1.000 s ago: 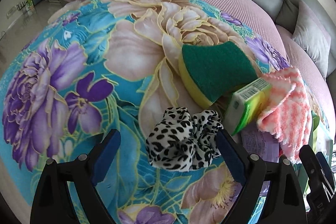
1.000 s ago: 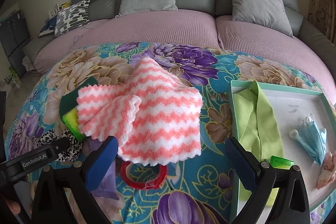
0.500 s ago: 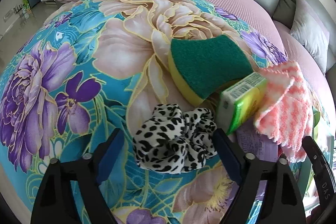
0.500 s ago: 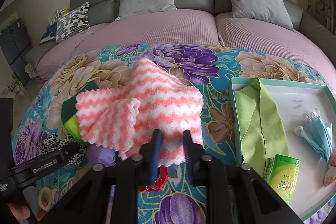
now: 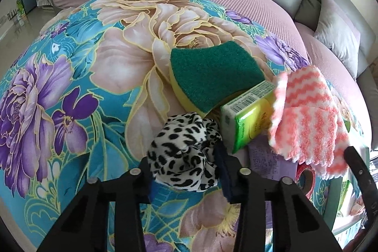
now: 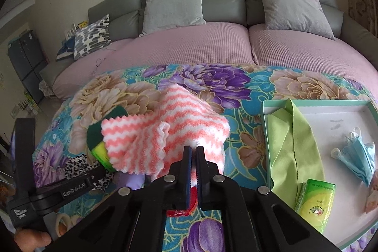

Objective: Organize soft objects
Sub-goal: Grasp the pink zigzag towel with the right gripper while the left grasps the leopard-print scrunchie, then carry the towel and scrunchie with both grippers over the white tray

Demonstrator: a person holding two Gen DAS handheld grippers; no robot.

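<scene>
A black-and-white leopard-print scrunchie (image 5: 182, 145) lies on the floral blanket (image 5: 94, 77). My left gripper (image 5: 183, 162) has its jaws closing, and both pads press the scrunchie's sides. A pink-and-white zigzag cloth (image 6: 165, 124) hangs lifted off the blanket, with my right gripper (image 6: 192, 150) shut on its near edge. In the left wrist view the same cloth (image 5: 307, 115) hangs at the right. Under and beside it lie a green-topped yellow sponge (image 5: 212, 77) and a green tissue pack (image 5: 250, 115).
A mint-rimmed white tray (image 6: 316, 103) at the right holds a lime cloth (image 6: 290, 145), a blue face mask (image 6: 354, 152) and a green tissue pack (image 6: 314, 200). A red tape roll (image 5: 304, 178) and a purple packet (image 5: 267, 157) lie below the cloth. A grey sofa with cushions stands behind.
The left jaws closed from wide open onto the scrunchie. The right jaws closed onto the striped cloth's near edge, and the cloth has risen a little.
</scene>
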